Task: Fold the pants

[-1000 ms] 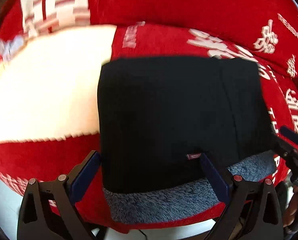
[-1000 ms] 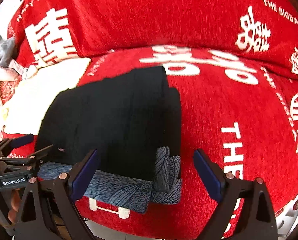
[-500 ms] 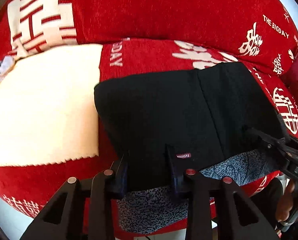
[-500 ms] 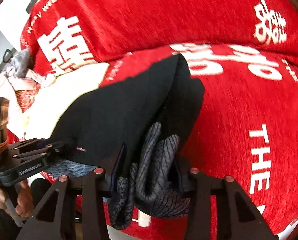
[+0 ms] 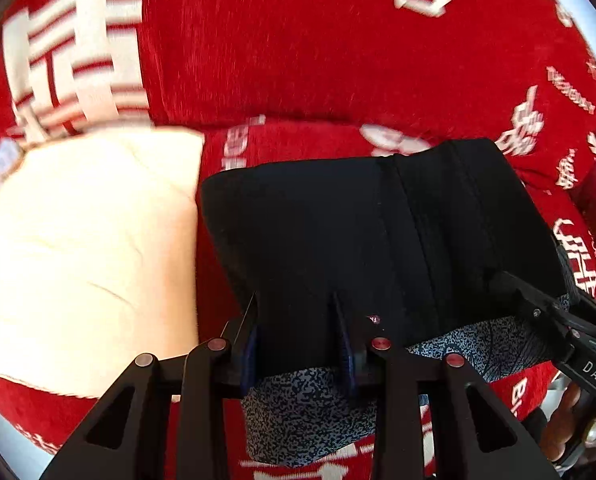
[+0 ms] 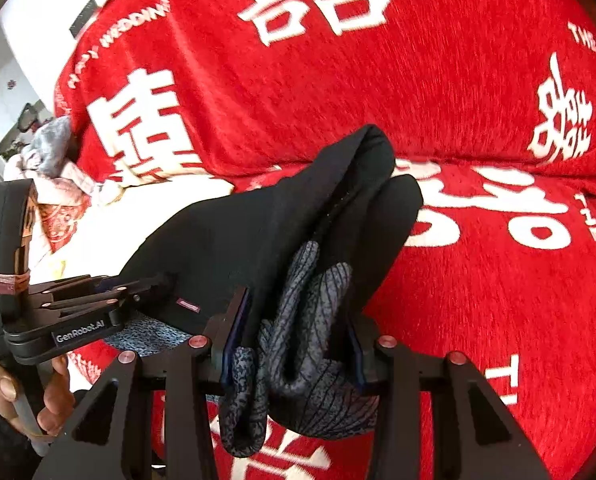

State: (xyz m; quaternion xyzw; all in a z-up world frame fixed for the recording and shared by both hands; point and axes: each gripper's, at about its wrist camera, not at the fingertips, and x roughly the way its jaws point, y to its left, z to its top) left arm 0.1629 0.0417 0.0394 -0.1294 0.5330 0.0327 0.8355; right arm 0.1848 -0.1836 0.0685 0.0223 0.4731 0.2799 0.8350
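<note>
Left wrist view: left gripper (image 5: 298, 332) and right gripper (image 6: 294, 328) each clamp the near hem of the black pants (image 5: 357, 240) on the red sofa (image 5: 298, 60); soft, limp cloth, best gripped at corners.

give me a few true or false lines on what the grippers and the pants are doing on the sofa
1. Both grippers grip the black pants. True: left gripper and right gripper each pinch the near edge.
2. The pants lie on a blue sheet. False: on a red cover with white characters.
3. The pants' lining is speckled grey. True.
4. A cream cloth covers the pants. False: it lies beside them.
5. The right gripper is empty. False: bunched fabric fills it.
</note>
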